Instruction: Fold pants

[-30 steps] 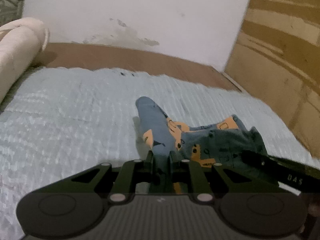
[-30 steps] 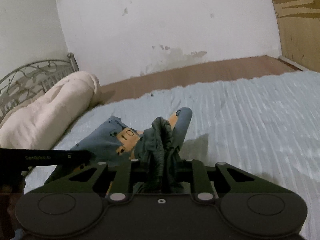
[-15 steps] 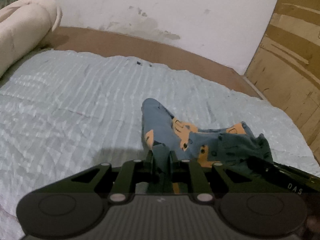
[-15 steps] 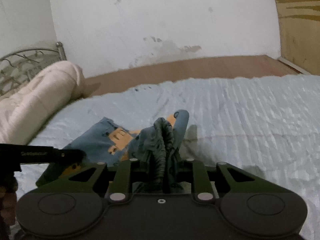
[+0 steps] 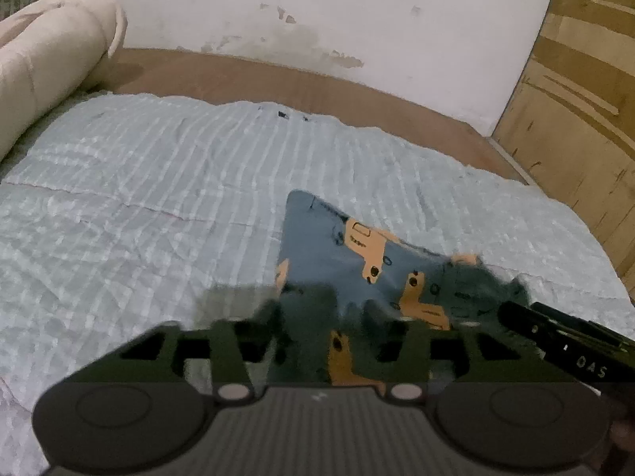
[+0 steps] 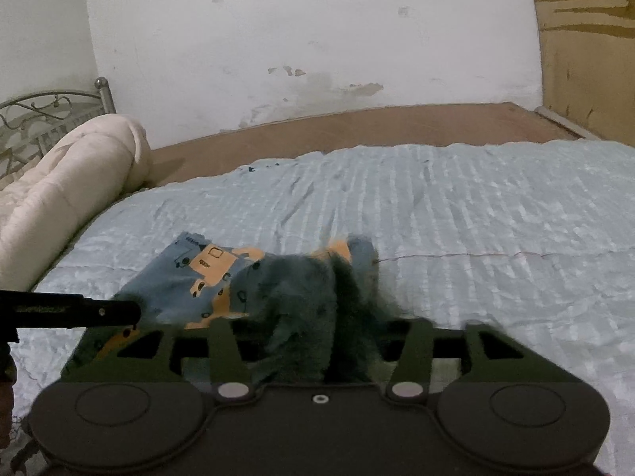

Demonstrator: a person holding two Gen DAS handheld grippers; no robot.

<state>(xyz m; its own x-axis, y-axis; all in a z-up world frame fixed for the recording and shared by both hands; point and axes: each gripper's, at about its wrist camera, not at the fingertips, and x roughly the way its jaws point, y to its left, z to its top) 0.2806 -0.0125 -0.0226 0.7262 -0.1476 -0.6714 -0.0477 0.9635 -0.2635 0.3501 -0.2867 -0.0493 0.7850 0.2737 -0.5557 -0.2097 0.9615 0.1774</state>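
Observation:
Small blue pants (image 5: 337, 254) with an orange vehicle print lie on the light blue quilt (image 5: 139, 206). They also show in the right wrist view (image 6: 206, 273). My left gripper (image 5: 321, 329) is open, its fingers spread wide with the near edge of the pants loose between them. My right gripper (image 6: 321, 329) is open too, with the dark green waistband (image 6: 313, 297) bunched and blurred between its fingers. Each gripper shows as a black bar at the edge of the other's view.
A rolled cream duvet (image 6: 59, 194) lies along the left side by a metal headboard (image 6: 35, 111). Bare brown mattress (image 5: 278, 83) runs along the white wall. A wooden panel (image 5: 575, 111) stands at the right.
Both grippers have gone from shut on the pants to open. The pants have dropped lower and spread flatter on the quilt.

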